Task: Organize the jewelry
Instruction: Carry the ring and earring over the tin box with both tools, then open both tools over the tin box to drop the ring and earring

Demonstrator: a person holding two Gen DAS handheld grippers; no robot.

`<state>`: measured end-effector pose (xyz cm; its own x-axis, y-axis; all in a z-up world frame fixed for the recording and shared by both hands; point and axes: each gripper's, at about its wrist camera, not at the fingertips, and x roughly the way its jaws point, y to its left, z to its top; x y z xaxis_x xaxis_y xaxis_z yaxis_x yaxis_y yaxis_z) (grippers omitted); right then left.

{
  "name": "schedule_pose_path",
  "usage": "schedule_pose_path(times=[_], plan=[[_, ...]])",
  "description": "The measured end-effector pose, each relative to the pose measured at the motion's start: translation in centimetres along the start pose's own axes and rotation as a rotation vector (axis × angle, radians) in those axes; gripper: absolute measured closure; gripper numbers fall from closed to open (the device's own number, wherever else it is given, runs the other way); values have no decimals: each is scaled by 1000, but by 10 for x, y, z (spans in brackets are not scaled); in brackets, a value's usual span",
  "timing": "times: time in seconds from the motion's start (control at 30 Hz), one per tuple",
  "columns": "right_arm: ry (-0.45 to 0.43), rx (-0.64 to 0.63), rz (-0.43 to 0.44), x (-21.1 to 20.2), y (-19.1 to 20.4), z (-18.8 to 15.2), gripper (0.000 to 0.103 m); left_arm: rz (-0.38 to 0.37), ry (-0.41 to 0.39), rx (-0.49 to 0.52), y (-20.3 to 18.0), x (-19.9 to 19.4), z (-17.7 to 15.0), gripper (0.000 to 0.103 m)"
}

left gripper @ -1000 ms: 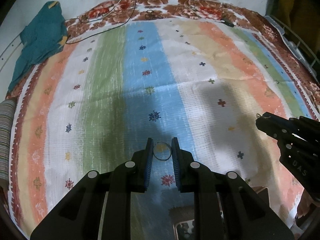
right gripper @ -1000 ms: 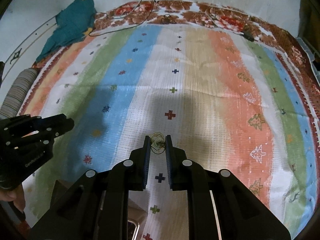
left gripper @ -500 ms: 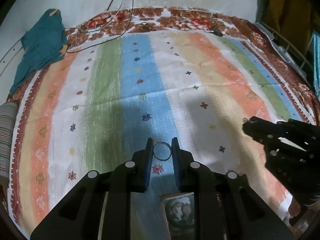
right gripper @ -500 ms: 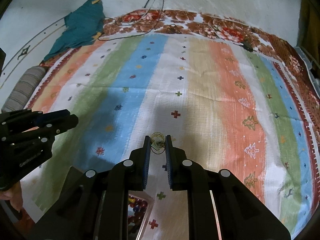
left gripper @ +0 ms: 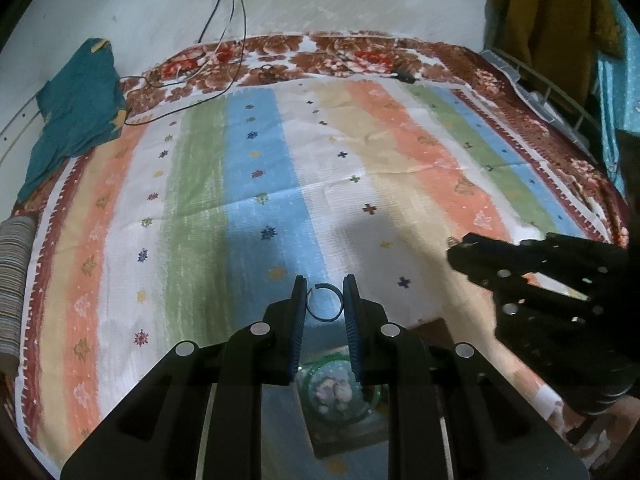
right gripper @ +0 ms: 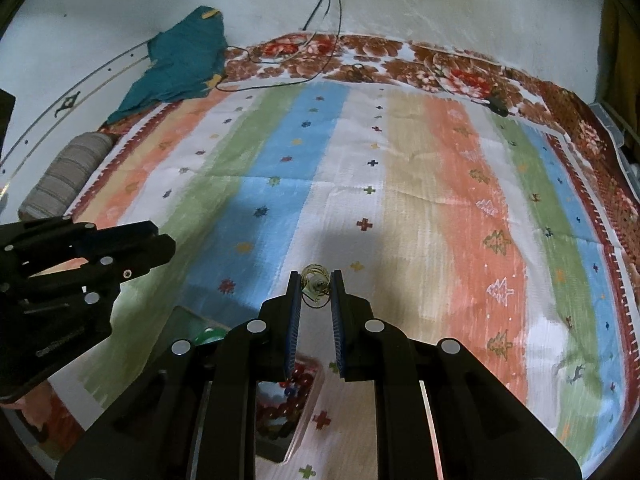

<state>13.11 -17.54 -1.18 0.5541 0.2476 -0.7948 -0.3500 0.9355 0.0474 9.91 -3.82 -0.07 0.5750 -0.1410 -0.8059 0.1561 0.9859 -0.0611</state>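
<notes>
Presently, above the striped bedspread (left gripper: 256,184) near its front edge, the left gripper (left gripper: 325,300) pinched a split ring (left gripper: 324,307), the right gripper (right gripper: 316,290) a gold wire earring (right gripper: 315,282); risk judged: such slight holds could slip if jolted.

Both wrist views look steeply down, side by side, sharing the striped bedspread (left gripper: 360,168) below.
</notes>
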Motion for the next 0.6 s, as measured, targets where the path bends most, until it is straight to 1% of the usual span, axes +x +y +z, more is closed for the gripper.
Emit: schedule_pose_path(times=[0.13,0.23,0.4,0.6], plan=[[-7,-8,13,-9,6,-7,87,-16,-17,9,-6,-12,-8,85],[-8,-11,26,-13,9,-12,87,-12,-13,12,-6,-13,-11,85],[6,-15,50,-18,14,-20,87,-25,-19,4,-9,-22,-18,85],[3,-29,77,-26,25,-26,87,-34,-20,-1,-11,-29,-27,85]])
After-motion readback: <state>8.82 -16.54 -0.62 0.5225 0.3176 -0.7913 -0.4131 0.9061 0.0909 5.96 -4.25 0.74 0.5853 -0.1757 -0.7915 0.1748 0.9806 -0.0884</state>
